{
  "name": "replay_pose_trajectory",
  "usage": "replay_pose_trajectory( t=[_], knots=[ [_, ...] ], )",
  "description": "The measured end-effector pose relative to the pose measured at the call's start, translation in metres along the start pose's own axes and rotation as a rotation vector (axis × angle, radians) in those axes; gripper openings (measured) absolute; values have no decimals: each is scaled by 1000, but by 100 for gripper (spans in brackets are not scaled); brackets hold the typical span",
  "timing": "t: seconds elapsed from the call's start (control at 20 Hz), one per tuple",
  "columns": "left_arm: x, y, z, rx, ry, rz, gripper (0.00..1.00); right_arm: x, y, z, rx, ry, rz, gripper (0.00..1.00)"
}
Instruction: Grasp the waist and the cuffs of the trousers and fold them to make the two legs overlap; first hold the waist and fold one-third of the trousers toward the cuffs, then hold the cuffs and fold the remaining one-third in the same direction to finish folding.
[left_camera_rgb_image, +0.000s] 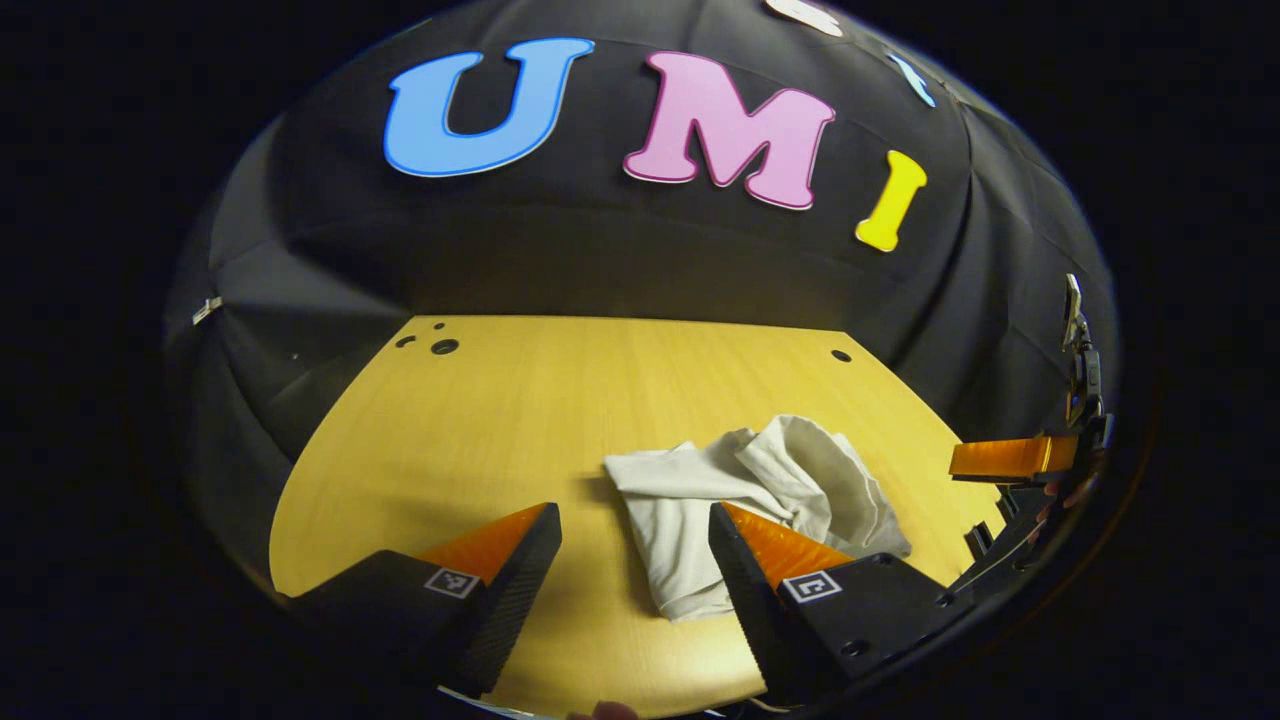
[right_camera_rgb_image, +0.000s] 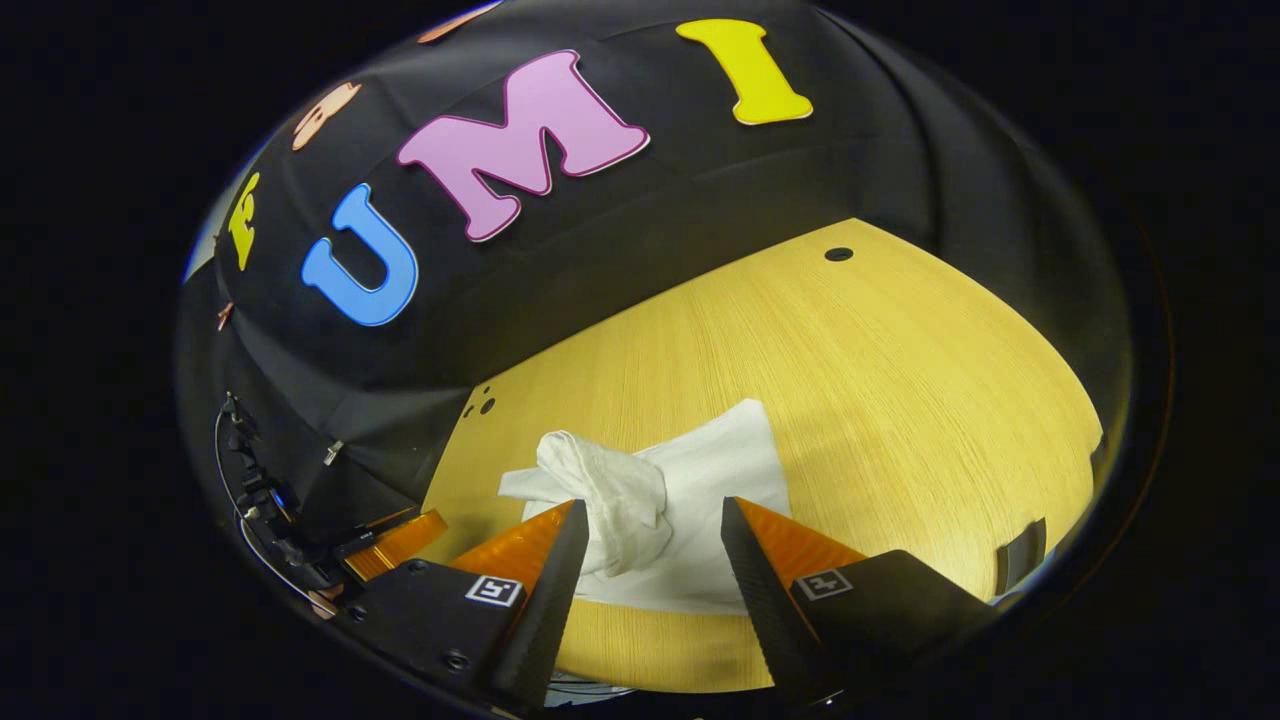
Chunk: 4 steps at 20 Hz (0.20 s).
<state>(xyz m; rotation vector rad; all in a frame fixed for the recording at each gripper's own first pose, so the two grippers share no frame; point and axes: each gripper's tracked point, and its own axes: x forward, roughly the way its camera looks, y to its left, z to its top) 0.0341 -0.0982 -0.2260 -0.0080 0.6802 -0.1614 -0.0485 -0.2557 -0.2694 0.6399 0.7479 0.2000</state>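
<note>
The trousers (left_camera_rgb_image: 745, 500) lie crumpled on the wooden table (left_camera_rgb_image: 520, 420), toward its near edge and well clear of the far corners. The left gripper (left_camera_rgb_image: 635, 560) hangs above the table with jaws apart, holding nothing; the garment sits ahead, partly behind its right finger. The right gripper (right_camera_rgb_image: 648, 560) is likewise spread and empty, the bunched cloth (right_camera_rgb_image: 615, 500) directly between its fingers, so it appears the nearer. Waist and cuffs cannot be told apart in the heap; no long axis is readable.
</note>
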Motion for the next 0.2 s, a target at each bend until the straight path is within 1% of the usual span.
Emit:
replay_pose_trajectory(
  t=[0.2],
  knots=[
    [-9,13,-6,-14,7,34,94,3,3,-5,-26,12,-6,83]
  ],
)
